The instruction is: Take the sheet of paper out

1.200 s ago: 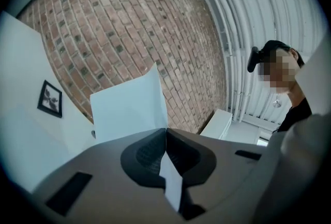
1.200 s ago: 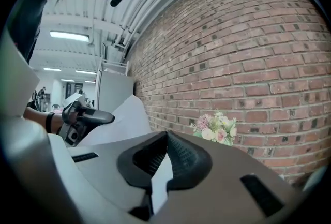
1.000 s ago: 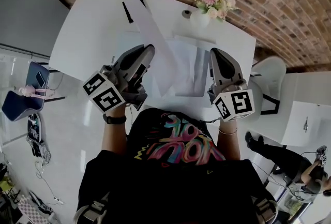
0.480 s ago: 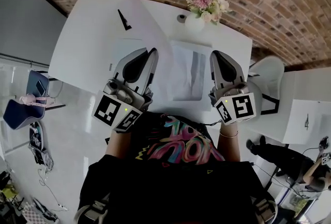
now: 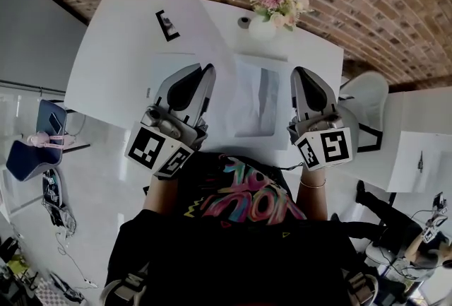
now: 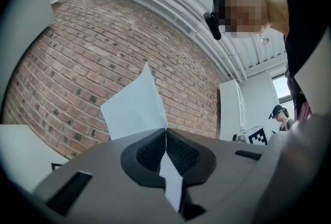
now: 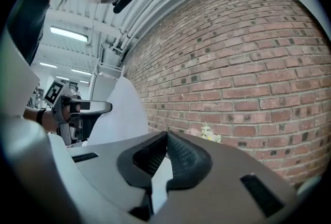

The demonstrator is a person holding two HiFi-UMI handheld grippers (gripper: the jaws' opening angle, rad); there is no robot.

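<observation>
Over the white tabletop (image 5: pixel 116 43), the left gripper (image 5: pixel 210 70) was clamped on the sheet of paper (image 5: pixel 196 18), which stood up off the surface. Only the left gripper view showed its edge pinched between the pads. The right gripper (image 5: pixel 298 73) was closed at the tips beside a clear sleeve (image 5: pixel 258 96); no view showed whether it held anything.

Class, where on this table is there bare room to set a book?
Bare: the table's left side, from the marker card toward the near edge, well left of the left tool. Narrow strip right of the right tool. Crowded: the middle, with the clear sleeve and lifted sheet of paper; flower vase at the far edge.
</observation>
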